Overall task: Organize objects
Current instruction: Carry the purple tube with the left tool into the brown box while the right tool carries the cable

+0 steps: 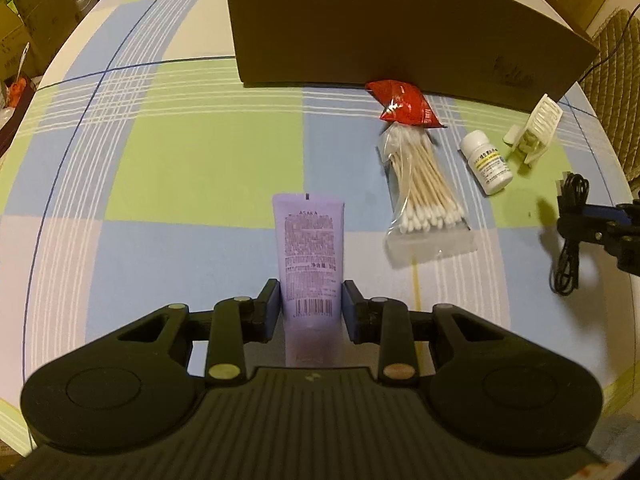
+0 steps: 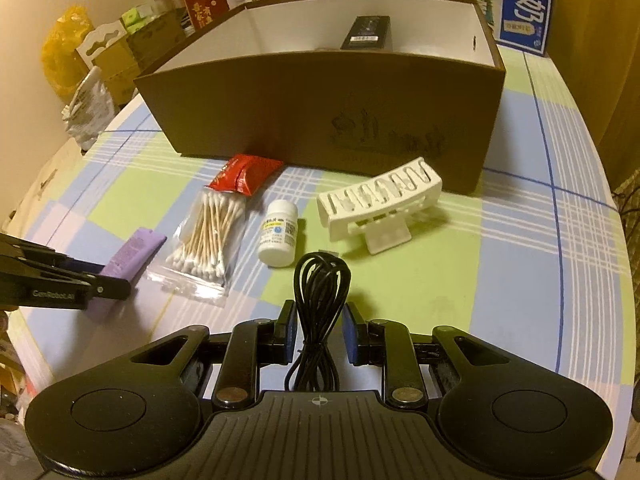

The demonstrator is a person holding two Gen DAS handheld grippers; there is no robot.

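A purple tube sits between the pads of my left gripper, which is shut on its lower end; the right wrist view shows the same tube at the far left in that gripper. My right gripper is shut on a coiled black cable, and the left wrist view shows the cable hanging from it just above the table. On the checked cloth lie a bag of cotton swabs, a red packet, a white pill bottle and a white plastic rack.
A large brown cardboard box, open at the top, stands behind the items with a dark object inside. Cartons and bags crowd the space beyond the round table's far edge. A chair back stands at the right.
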